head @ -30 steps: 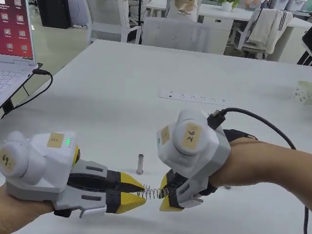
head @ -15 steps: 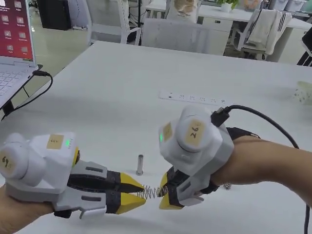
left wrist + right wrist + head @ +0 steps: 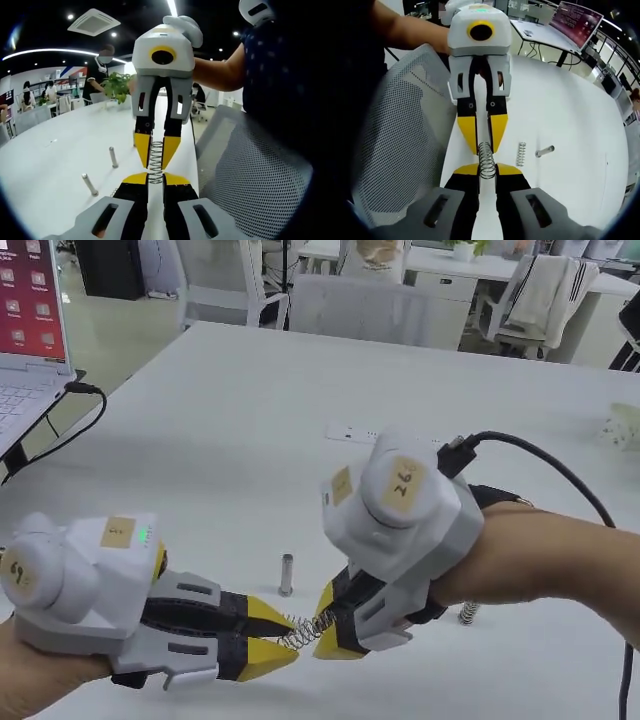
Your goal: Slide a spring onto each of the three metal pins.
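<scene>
1. I had the left gripper (image 3: 292,638) low at the near edge of the tabletop (image 3: 250,420). Its yellow tips were pinched almost together on one end of a spring (image 3: 305,630).
2. The right gripper (image 3: 322,628) faced it tip to tip. Its jaws were closed down on the other end of the same spring, with only the width of the coil between them.
3. The spring ran straight across the short gap between the two pairs of tips, clear of the tabletop and on no pin.
4. In the head view, a metal pin (image 3: 287,575) stood upright on the tabletop just behind the spring, apart from both grippers and bare.
5. In the left gripper view, a near pin (image 3: 90,184) and a far pin (image 3: 114,156) stood on the tabletop to the left of the jaws, neither carrying anything.
6. A loose spring (image 3: 468,613) lay on the tabletop beside my right wrist. In the right gripper view it sat close to one pin without touching it.
7. A power strip (image 3: 400,437) lay farther back on the tabletop, and a laptop (image 3: 25,350) sat open at the far left.
</scene>
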Tool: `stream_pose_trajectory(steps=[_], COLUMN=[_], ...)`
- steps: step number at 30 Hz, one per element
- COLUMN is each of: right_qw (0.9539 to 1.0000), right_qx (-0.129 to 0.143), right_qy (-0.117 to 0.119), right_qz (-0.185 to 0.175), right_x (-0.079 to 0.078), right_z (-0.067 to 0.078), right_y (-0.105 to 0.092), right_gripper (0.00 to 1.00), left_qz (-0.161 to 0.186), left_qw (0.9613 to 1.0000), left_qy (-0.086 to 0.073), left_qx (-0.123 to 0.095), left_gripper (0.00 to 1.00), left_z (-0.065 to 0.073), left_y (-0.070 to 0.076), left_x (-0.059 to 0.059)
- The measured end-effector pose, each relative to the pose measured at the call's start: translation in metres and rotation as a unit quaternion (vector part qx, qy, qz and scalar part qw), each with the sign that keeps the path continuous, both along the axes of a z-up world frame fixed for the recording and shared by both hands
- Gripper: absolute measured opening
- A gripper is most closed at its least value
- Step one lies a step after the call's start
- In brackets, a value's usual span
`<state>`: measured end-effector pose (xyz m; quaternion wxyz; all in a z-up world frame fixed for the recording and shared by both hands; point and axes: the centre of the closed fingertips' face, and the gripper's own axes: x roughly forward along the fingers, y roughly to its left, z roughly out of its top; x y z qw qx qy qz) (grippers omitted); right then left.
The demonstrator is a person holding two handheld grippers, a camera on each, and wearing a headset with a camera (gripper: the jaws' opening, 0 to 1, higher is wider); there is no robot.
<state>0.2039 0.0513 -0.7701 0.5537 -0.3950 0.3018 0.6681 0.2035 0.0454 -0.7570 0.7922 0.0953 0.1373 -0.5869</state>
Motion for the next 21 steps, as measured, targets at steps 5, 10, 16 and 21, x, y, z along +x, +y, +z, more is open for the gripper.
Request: stream_pose_trajectory(steps=[5,10,16,21], right_qw=[1.0000,1.0000,1.0000,0.9999], right_qx=[0.003,0.003,0.002,-0.001], right_qy=[-0.002,-0.003,-0.003,-0.004], right_qz=[0.005,0.008,0.009,0.010], right_x=[-0.0018,-0.0029,-0.0041,-0.0049], right_z=[0.0025,0.0041,0.0060,0.0067], right_y=[0.0046,0.0065,0.0079,0.0089], right_gripper=[0.09,0.09,0.09,0.09], left_qz=[0.000,-0.002,-0.004,-0.006], left_qw=[1.0000,1.0000,1.0000,1.0000], left_qy=[0.000,0.001,0.001,0.001], left_qx=[0.000,-0.001,-0.003,-0.003], left_gripper=[0.02,0.02,0.02,0.02], left_z=[-0.0001,-0.0001,0.0001,-0.0001], left_y=[-0.0001,-0.0003,-0.0008,-0.0013], left_x=[-0.0008,-0.0021,-0.0023,-0.0022])
